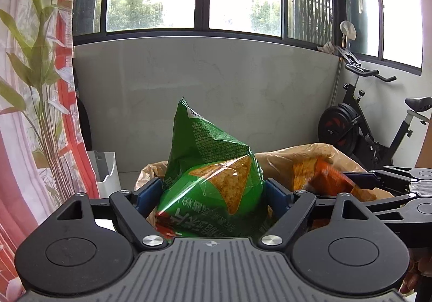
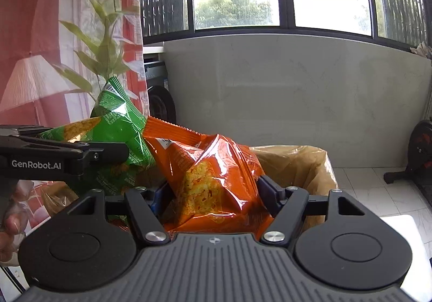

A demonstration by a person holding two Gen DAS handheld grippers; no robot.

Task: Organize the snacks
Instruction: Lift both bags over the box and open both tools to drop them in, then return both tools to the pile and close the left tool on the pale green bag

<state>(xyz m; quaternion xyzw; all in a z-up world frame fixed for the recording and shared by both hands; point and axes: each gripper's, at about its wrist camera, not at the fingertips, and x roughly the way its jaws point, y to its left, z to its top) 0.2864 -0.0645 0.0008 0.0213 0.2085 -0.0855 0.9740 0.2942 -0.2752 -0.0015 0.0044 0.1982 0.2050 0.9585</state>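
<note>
Daylight from a wide balcony window falls on a grey half-wall behind everything we carry. At the centre of the left wrist view we hold the green chip bag (image 1: pixel 213 183), puffed and standing corner-up, wedged between the blue pads of our left gripper (image 1: pixel 214 194), whose jaws stand wide but press on the bag's sides. At three o'clock from it sits the orange chip bag (image 2: pixel 213 180), clamped the same way in our right gripper (image 2: pixel 214 194); in the right wrist view the two bags touch at about ten o'clock. Behind and below both gapes a tan plastic bag (image 2: pixel 305 167), seemingly where the snacks belong. Further out, a flowered curtain (image 1: pixel 32 86) hangs at nine o'clock and an exercise bike (image 1: pixel 359 126) stands at three.

We judge the main risk is slippage: the film is slick and air-filled, so a squeezed bag may squirt out. Squeezing harder could burst a seam or crush chips. With the bags touching, moving one may drag the other or snag the limp liner's rim.
</note>
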